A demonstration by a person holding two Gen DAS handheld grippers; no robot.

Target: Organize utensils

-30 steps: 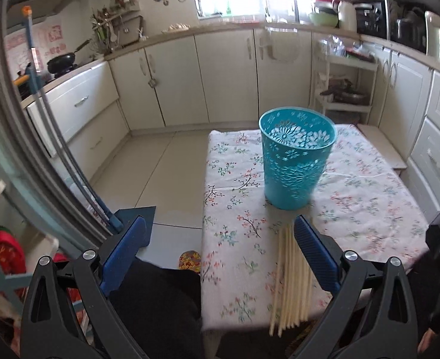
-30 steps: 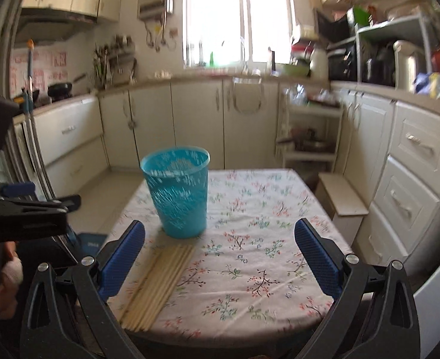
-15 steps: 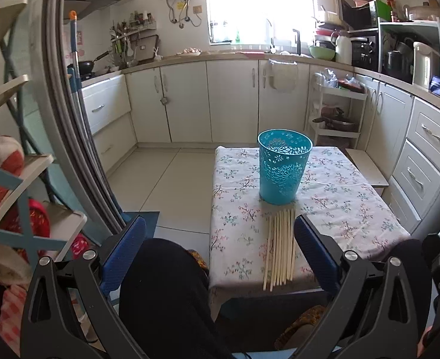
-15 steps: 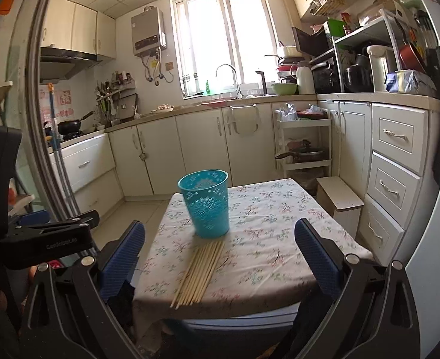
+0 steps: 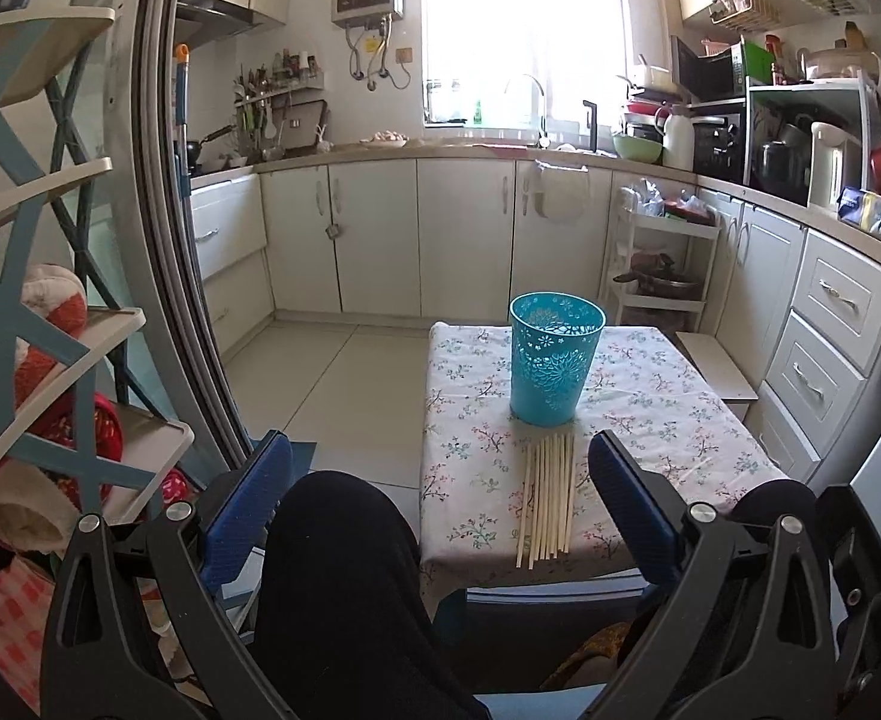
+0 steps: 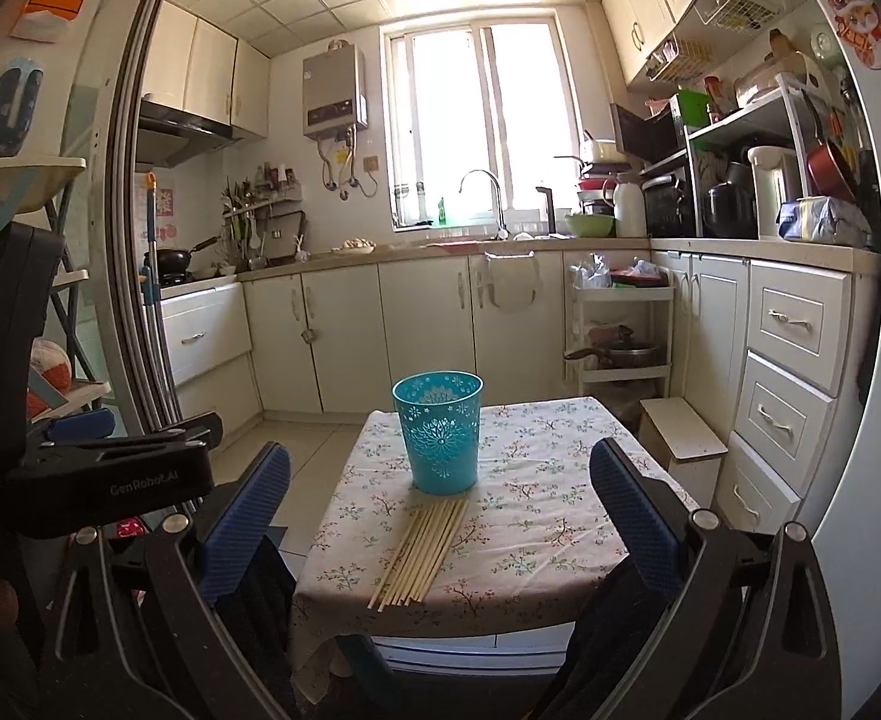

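1. Right wrist view: "GenRobot.AI" reads on the left hand-held gripper [image 6: 110, 462]; the right hand-held gripper [image 6: 440, 528] is spread, empty.
2. Chopsticks [image 6: 422, 546] lie on the tabletop [image 6: 536, 516], touching the teal basket [image 6: 437, 431].
3. Left hand-held gripper [image 5: 440, 516]: released.

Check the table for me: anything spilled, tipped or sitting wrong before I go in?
Nothing spilled or tipped. The teal basket stands upright on the floral tablecloth; the chopsticks lie bundled in front of it, near ends poking slightly past the table edge. Both grippers are open and clear.

Inside of blue cup [image 6: 437, 431] not visible from either view. Near edge of desk [image 5: 668, 420] partly hidden behind dark-clothed knee [image 5: 344, 546]. Labels on counter items too small to read.
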